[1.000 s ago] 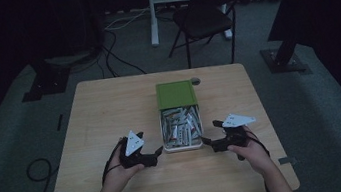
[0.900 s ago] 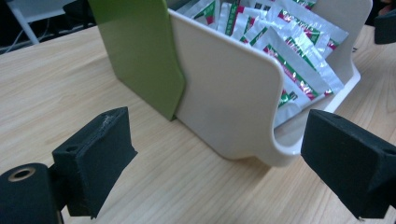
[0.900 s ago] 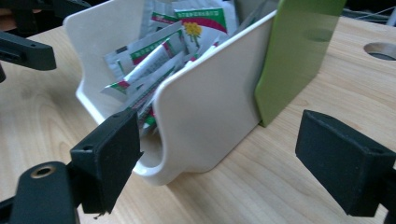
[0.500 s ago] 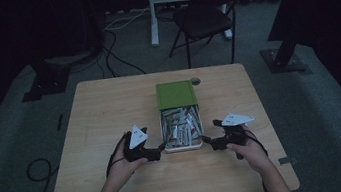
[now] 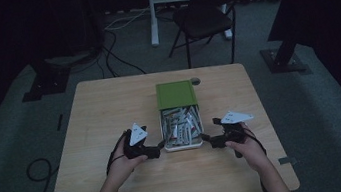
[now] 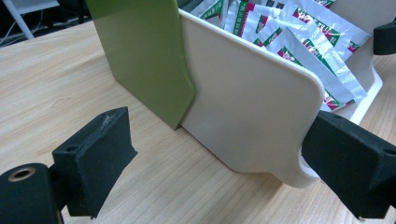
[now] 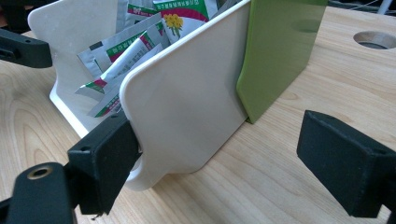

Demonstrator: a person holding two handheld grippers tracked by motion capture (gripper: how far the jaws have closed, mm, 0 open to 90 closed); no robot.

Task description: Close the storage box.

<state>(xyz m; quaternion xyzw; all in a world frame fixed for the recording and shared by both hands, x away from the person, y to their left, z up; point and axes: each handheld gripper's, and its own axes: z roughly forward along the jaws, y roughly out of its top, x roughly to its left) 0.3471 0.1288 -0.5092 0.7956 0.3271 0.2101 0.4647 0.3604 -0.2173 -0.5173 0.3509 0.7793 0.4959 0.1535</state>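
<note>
High view first: we've got the left gripper (image 5: 155,149) and right gripper (image 5: 210,142) at the near end of the table (image 5: 110,109), one on each side of the white box (image 5: 183,145). Both sets of jaws are spread open, not gripping anything; one jaw of each sits right against a near corner of the box. Sachets (image 6: 299,37) are piled loose inside. Further back, the green sleeve (image 5: 176,94) covers the box's far end. Beyond the table, a chair (image 5: 208,17) stands on the floor.
</note>
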